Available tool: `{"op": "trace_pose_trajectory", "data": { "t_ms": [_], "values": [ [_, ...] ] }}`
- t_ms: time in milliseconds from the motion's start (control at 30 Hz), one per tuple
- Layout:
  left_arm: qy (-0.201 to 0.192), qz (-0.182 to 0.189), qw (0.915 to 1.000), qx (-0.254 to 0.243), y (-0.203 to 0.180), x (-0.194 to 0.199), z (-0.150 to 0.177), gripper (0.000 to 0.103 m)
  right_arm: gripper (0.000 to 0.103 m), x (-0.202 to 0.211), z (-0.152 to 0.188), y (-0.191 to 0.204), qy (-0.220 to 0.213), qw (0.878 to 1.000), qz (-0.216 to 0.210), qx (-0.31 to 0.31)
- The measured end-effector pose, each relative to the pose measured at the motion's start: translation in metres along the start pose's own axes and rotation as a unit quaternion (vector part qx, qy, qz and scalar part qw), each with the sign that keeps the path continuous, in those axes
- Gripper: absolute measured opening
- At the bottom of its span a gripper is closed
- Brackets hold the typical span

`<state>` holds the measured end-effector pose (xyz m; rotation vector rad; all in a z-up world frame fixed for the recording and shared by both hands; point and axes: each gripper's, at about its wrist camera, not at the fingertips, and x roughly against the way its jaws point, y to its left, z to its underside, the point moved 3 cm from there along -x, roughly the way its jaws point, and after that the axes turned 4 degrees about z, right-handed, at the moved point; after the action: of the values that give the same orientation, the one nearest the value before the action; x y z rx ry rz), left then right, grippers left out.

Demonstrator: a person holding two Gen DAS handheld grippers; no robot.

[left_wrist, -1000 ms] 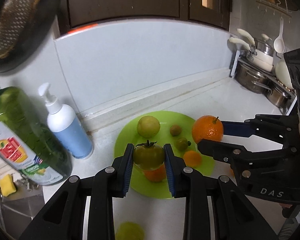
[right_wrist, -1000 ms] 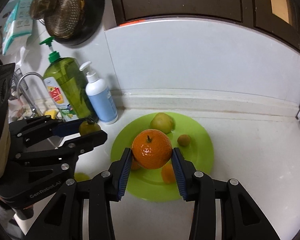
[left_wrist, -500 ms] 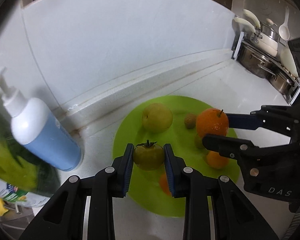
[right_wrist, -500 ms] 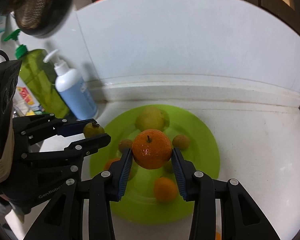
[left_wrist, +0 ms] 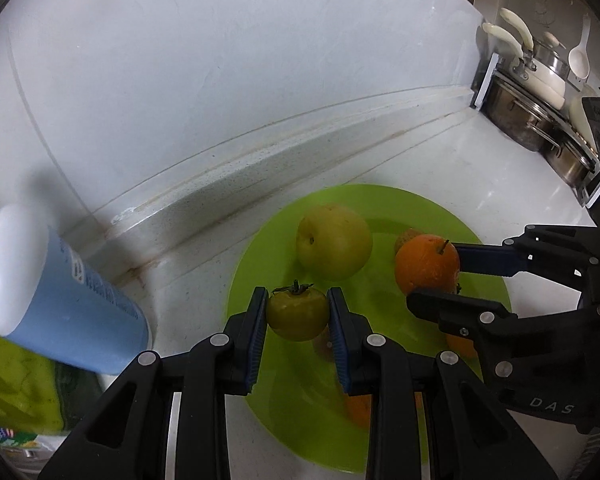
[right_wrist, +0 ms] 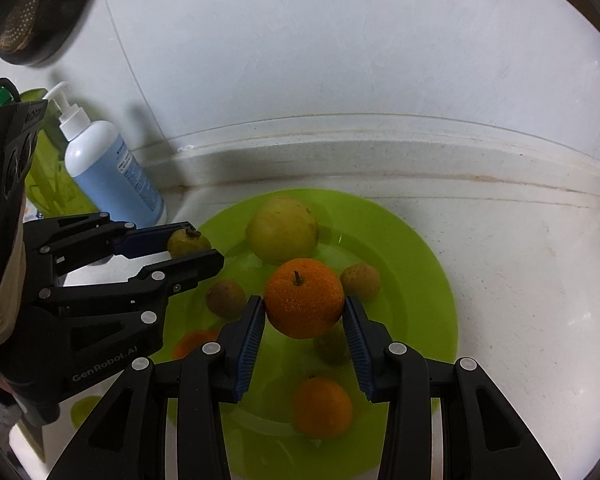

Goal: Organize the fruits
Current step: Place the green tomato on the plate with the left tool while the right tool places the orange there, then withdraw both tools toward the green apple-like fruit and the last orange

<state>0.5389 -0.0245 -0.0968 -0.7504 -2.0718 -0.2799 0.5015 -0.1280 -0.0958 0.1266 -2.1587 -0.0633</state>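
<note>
My left gripper [left_wrist: 298,314] is shut on a green tomato [left_wrist: 297,312] with a dark stem, held over the left part of the lime green plate [left_wrist: 260,264]. My right gripper [right_wrist: 304,316] is shut on an orange [right_wrist: 303,297], held over the plate's middle [right_wrist: 428,264]. On the plate lie a yellow-green apple [right_wrist: 282,228], two small brown fruits [right_wrist: 226,298] [right_wrist: 360,280] and small oranges [right_wrist: 320,406]. In the left wrist view the right gripper holds the orange [left_wrist: 426,260] at the right. In the right wrist view the left gripper holds the tomato [right_wrist: 186,240] at the left.
A blue and white pump bottle [right_wrist: 108,168] and a green bottle [right_wrist: 48,184] stand left of the plate against the white backsplash. Steel pots [left_wrist: 528,120] stand on a rack at the far right. A small green fruit [right_wrist: 84,410] lies on the counter near the left front.
Both grippers have moved forward and lower toward the plate, each still holding its fruit. The plate and backsplash look larger and nearer.
</note>
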Motion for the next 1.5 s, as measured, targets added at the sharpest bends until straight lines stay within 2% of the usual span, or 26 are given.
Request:
{"op": "trace_pose_trajectory", "data": {
  "t_ms": [333, 667, 1167, 1500],
  "values": [
    [0.019, 0.005, 0.9998, 0.0, 0.003, -0.013, -0.003, 0.03, 0.042, -0.01, 0.0, 0.002, 0.014, 1.0, -0.005, -0.002],
    [0.013, 0.003, 0.9999, 0.004, 0.004, -0.004, 0.002, 0.034, 0.042, -0.006, 0.0, 0.002, 0.012, 1.0, -0.005, -0.002],
    [-0.026, -0.035, 0.999, 0.006, -0.014, 0.05, 0.008, 0.044, 0.042, 0.039, 0.008, 0.008, -0.029, 0.999, -0.018, 0.002],
    [-0.067, -0.07, 0.9949, 0.027, -0.026, 0.112, 0.028, 0.05, 0.042, 0.091, 0.018, 0.021, -0.078, 0.996, -0.028, 0.02]
  ]
}}
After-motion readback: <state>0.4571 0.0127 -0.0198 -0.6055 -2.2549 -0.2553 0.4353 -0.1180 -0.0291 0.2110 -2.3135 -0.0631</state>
